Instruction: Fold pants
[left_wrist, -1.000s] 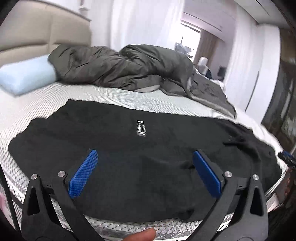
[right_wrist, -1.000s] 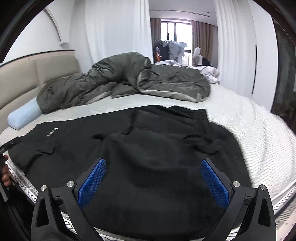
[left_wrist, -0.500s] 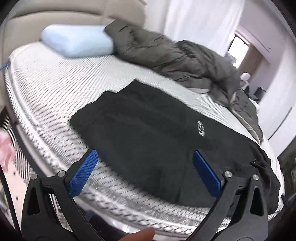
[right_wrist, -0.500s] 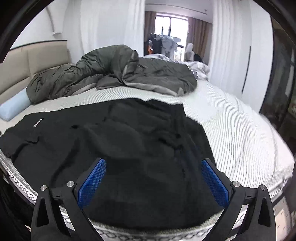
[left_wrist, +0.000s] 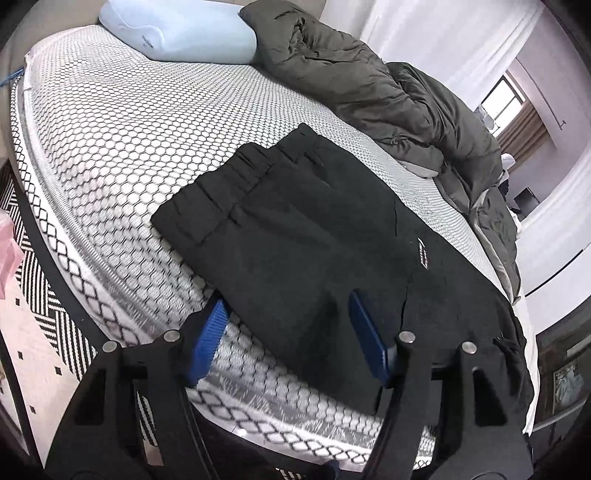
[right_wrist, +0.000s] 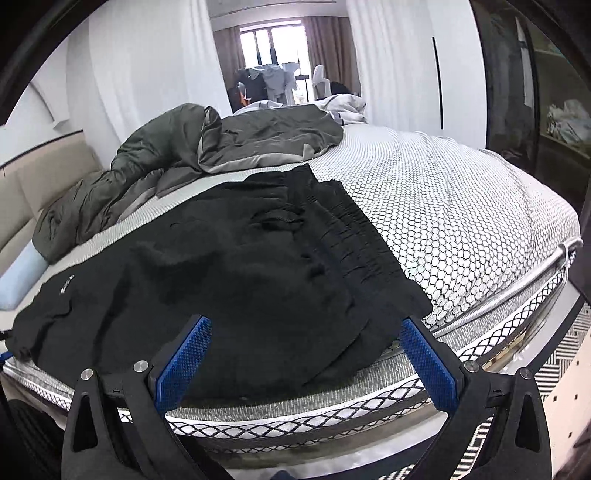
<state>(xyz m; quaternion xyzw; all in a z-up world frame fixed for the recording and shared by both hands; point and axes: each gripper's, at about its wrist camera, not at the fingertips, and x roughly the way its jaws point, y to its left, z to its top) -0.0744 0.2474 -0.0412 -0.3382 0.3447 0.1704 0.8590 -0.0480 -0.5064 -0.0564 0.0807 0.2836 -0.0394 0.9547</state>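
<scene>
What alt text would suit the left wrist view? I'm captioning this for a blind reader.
Black pants lie spread flat on a honeycomb-patterned mattress. The left gripper with blue pads reaches over their near edge, its jaws part open and just closing, not yet pinching the cloth. Behind lie a pale blue pillow and a crumpled olive duvet.

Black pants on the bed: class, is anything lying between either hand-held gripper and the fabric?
Nothing visible. The black pants lie bare on the mattress; the duvet sits behind them. Left hand-held gripper, jaws just closing, straddles their near edge; right hand-held gripper is open.
</scene>
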